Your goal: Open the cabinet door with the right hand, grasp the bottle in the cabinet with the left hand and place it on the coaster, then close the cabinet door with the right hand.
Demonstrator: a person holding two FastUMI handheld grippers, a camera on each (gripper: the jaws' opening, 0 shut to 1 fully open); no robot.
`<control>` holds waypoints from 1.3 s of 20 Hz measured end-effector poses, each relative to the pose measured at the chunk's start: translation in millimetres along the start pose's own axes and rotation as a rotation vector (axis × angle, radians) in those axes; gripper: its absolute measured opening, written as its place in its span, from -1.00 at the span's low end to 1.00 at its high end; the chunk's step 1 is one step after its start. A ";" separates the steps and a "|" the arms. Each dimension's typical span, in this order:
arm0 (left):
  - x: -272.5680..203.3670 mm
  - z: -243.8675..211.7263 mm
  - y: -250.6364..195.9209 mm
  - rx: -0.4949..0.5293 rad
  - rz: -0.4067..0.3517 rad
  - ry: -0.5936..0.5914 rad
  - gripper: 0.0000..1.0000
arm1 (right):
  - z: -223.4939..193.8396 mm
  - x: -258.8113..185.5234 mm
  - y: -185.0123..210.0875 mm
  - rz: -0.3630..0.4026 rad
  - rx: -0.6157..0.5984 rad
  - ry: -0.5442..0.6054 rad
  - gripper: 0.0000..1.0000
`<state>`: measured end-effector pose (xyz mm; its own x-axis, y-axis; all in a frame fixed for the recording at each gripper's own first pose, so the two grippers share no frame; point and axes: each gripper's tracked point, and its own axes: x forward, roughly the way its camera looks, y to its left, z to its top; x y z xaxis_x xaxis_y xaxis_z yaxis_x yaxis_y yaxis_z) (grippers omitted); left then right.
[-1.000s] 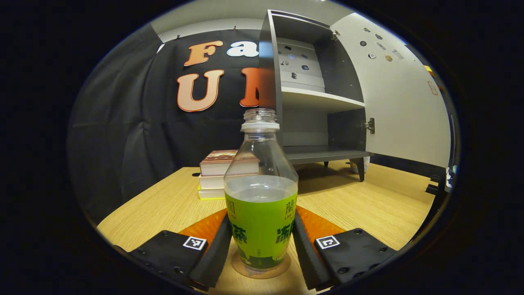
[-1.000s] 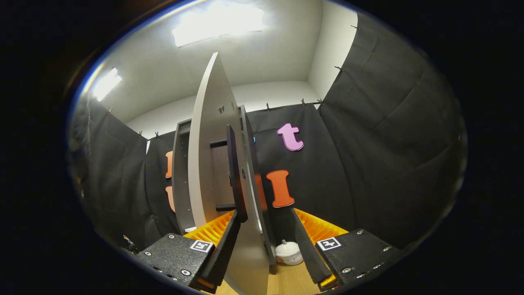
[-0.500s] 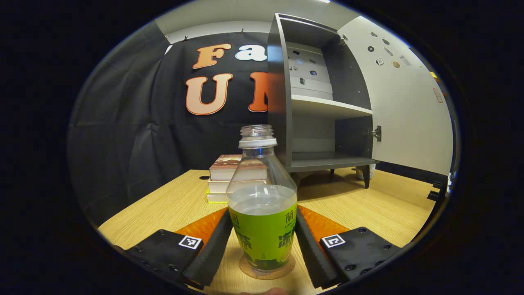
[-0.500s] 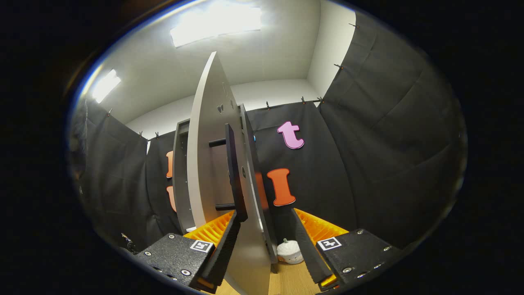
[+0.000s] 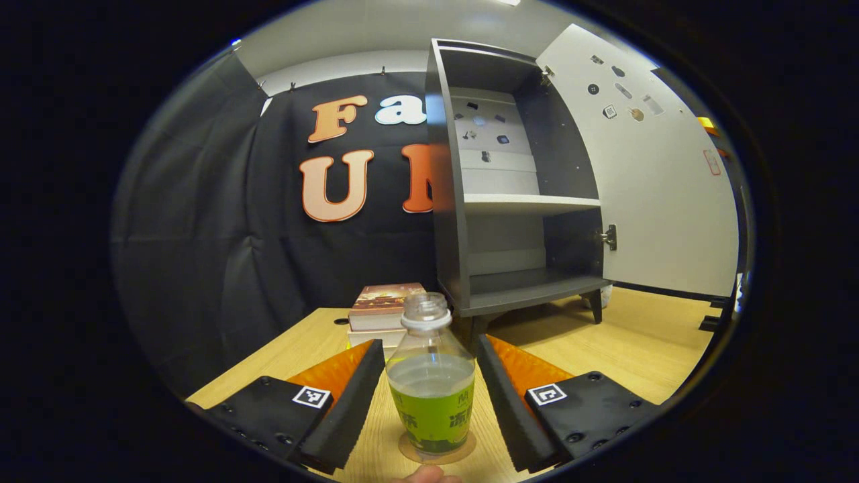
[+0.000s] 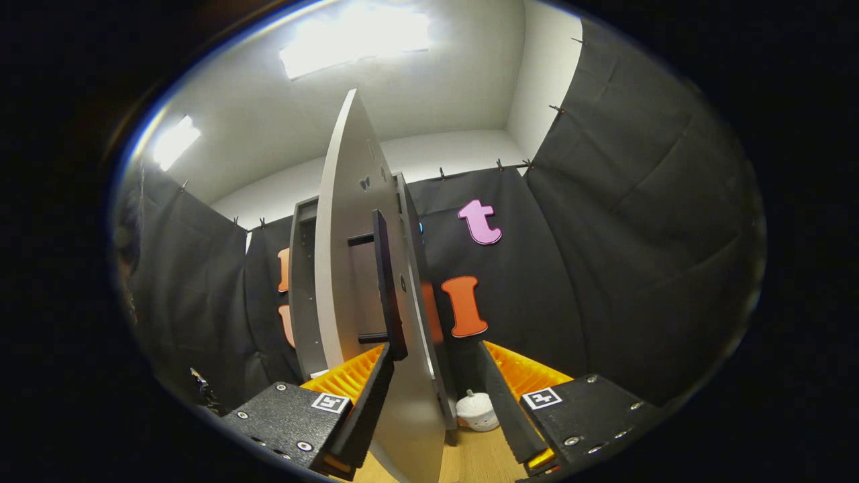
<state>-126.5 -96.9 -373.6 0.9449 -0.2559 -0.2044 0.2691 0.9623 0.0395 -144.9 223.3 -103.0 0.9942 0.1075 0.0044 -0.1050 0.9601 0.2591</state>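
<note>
Green-labelled bottle (image 5: 431, 389): upright on the round coaster (image 5: 436, 451), on the wooden table (image 5: 295, 355); no cap on the neck.
Bottle contents: clear liquid filling roughly the lower half; the level sits just above the label.
Left gripper (image 5: 429, 402): fingers spread apart, one on each side of the bottle, neither touching it; a gap shows on both sides.
Step in hand: placing looks done; the bottle stands free, so the left hand's part appears finished.
Cabinet (image 5: 510, 201): dark grey, on short legs, at the back of the table; door (image 5: 644, 168) swung wide open to the right.
Cabinet contents: both shelves look bare, apart from small stickers on the back panel.
Right gripper (image 6: 429, 396): fingers open, straddling the door's edge (image 6: 356, 268); the left finger lies close against the dark bar handle (image 6: 388, 288), the other stands well clear, so nothing is clamped.
Next move: probably closing the door; it calls for pushing the panel round on its hinges until it meets the cabinet frame.
Risk: slight, since the bottle stands well apart from the door's swing.
Books (image 5: 379, 312): small stack just behind the bottle, beside the cabinet.
</note>
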 end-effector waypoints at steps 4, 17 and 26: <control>-6.2 32.0 -4.1 -0.014 -0.038 -0.036 0.82 | 8.9 -12.9 -7.6 -0.003 0.001 -0.021 0.57; 2.5 112.7 -1.3 -0.037 -0.053 -0.084 0.83 | 5.4 6.0 -17.3 0.051 0.128 0.112 0.62; 8.0 123.5 -15.8 -0.073 -0.067 -0.105 0.83 | 18.3 18.7 -14.1 0.119 0.218 0.114 0.62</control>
<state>-100.2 -125.5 -255.1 0.9404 -0.3248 -0.1004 0.3220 0.9458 -0.0430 -124.5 207.0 -88.9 0.9647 0.2570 -0.0583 -0.2015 0.8620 0.4652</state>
